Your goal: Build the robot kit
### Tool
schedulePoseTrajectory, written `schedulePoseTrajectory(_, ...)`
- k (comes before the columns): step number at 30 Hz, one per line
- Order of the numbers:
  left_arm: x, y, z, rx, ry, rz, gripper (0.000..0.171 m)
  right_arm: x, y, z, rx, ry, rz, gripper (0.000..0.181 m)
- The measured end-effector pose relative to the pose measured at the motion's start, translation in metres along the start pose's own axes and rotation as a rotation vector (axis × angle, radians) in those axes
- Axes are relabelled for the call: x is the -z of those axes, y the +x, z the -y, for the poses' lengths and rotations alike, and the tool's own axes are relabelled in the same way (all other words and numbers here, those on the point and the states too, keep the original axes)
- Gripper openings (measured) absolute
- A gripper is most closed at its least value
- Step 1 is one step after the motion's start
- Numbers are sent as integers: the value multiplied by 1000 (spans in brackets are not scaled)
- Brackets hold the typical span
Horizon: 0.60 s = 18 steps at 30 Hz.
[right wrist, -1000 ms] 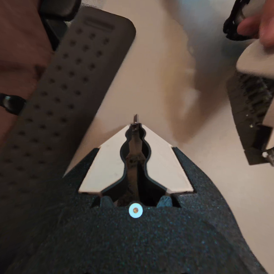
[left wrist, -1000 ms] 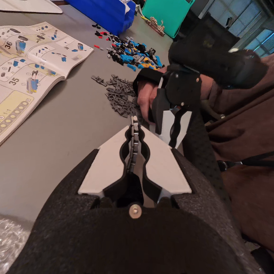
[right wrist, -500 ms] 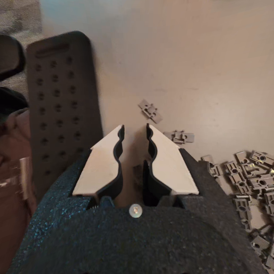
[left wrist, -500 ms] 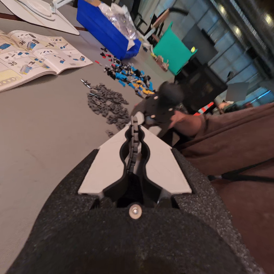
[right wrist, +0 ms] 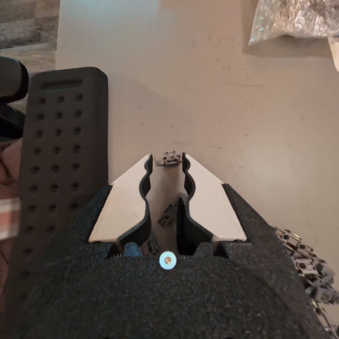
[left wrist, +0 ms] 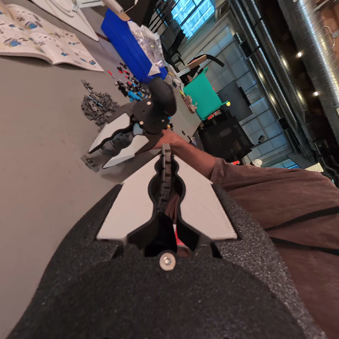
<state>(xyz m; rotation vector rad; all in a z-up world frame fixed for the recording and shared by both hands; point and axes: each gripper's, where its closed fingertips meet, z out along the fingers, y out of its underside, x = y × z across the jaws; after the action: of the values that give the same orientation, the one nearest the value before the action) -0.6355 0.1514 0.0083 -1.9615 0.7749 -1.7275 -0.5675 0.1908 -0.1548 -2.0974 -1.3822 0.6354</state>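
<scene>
Here right tongs (right wrist: 167,157) straddle a grey link (right wrist: 168,159), table (right wrist: 238,128) bare ahead.

Daylight comes in cool and blue through the tall windows (left wrist: 194,16), with small ceiling spots (left wrist: 299,54) glowing against the dim roof. The desk (right wrist: 238,128) looks warm and cream in the right wrist view (grey in the left), with soft shadows and glare on the crinkled plastic bag (right wrist: 297,20). Wide-angle bending curves the edges, and near foreground parts and corners are blurred.
</scene>
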Motion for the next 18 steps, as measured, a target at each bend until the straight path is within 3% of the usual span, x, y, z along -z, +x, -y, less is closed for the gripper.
schedulePoseTrajectory(5, -12, -26, -6, 65, -112, 50, 7, -8, 4, -11, 59, -71, -40, 32)
schedulePoseTrajectory(12, -39, -82, -24, 151, -329, 111, 7, -15, 32, 2, 181, -34, 2, 25)
schedulePoseTrajectory(18, -70, -128, -31, 276, -524, 96, 7, -8, 27, -6, 298, 10, 172, 25)
